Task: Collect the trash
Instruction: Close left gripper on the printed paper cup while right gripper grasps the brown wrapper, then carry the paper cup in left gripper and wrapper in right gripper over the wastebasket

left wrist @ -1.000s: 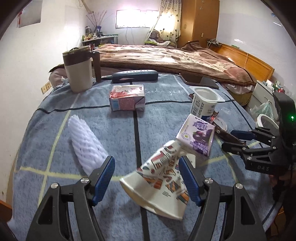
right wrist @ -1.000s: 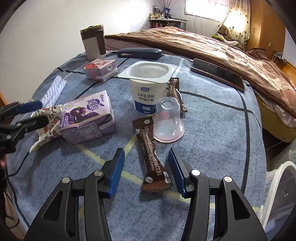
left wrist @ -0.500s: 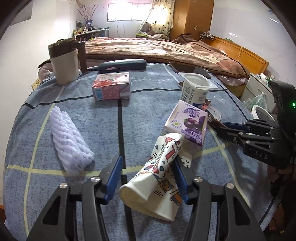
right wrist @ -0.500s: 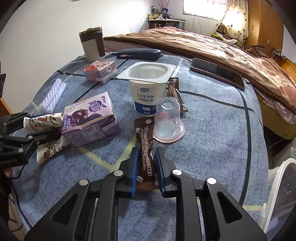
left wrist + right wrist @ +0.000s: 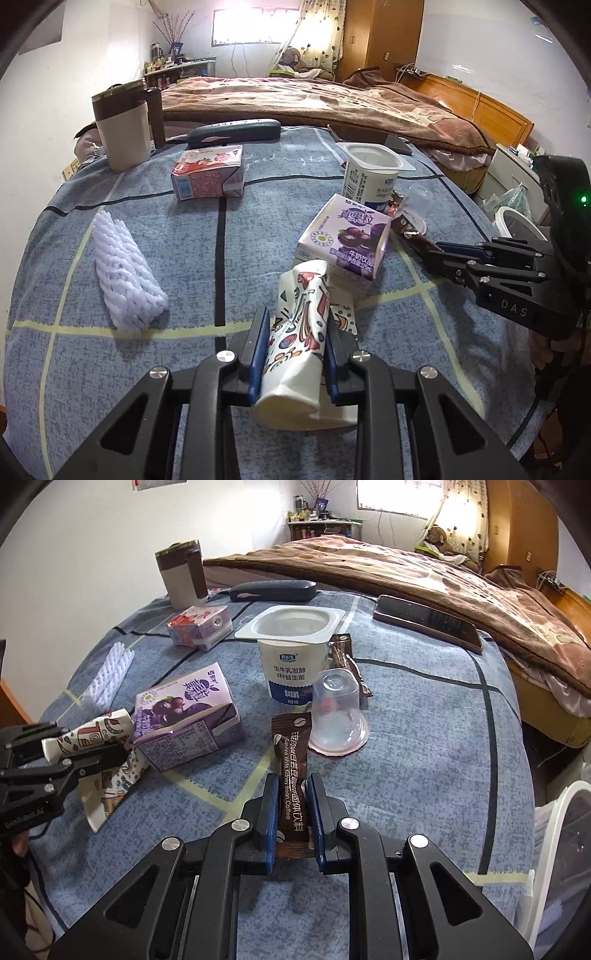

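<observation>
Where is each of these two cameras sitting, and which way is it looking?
Left wrist: on the left gripper, looking down its fingers; jaws closing on the crushed paper cup; right gripper at the edge.
Right wrist: on the right gripper, jaws closing on the coffee sachet; left gripper at the edge.
Shared: purple carton, yogurt cup.

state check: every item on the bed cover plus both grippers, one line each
left gripper: jaws closing, squashing the paper cup
right gripper: jaws closing on the coffee sachet
paper cup: crushed, on its side
coffee sachet: flat
yogurt pot: upright, open
clear cup: upside down
purple carton: lying down
</observation>
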`<state>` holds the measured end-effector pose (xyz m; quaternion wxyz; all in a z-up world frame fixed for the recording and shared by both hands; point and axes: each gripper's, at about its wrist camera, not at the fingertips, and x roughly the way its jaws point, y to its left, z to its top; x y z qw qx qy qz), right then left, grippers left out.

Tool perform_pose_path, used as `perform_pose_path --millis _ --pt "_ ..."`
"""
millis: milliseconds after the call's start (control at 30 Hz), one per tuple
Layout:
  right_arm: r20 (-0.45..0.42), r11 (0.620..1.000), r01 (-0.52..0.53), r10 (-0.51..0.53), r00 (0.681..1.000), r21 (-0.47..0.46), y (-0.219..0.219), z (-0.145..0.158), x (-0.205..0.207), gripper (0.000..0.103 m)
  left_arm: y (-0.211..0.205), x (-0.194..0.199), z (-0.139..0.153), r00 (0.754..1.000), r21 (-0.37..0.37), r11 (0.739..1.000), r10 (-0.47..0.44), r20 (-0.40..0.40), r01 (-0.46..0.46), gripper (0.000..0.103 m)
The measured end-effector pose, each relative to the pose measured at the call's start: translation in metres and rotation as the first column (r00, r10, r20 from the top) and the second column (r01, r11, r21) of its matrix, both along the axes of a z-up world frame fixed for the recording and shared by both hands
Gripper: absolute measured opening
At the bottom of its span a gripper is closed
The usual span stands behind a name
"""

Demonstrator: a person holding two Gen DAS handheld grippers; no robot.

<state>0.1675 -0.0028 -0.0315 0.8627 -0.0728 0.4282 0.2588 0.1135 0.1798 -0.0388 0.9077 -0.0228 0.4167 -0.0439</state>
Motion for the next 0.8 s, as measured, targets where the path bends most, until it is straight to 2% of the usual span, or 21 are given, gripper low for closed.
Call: perform_pose_path --millis 233,433,800 --pt "0.016 1.0 0.017 -0.017 1.0 0.026 -0.007 0.006 -0.006 0.018 -0.001 -0.008 0.002 0.999 -0.009 0.999 0.034 0.015 -0.034 0.027" --pt "0.03 0.997 0.035 -0.037 0.999 0.063 -0.015 0.014 -0.013 0.018 -0.008 -0.017 0.016 0.998 -0.01 0.999 0.038 0.052 -0.038 0.027" --pt "0.084 0.988 0.097 -0.108 0.991 0.122 -0.047 0.038 -0.031 0.018 -0.044 -0.027 0.052 0.99 -0.013 1.0 -0.012 0.141 0.014 0.027"
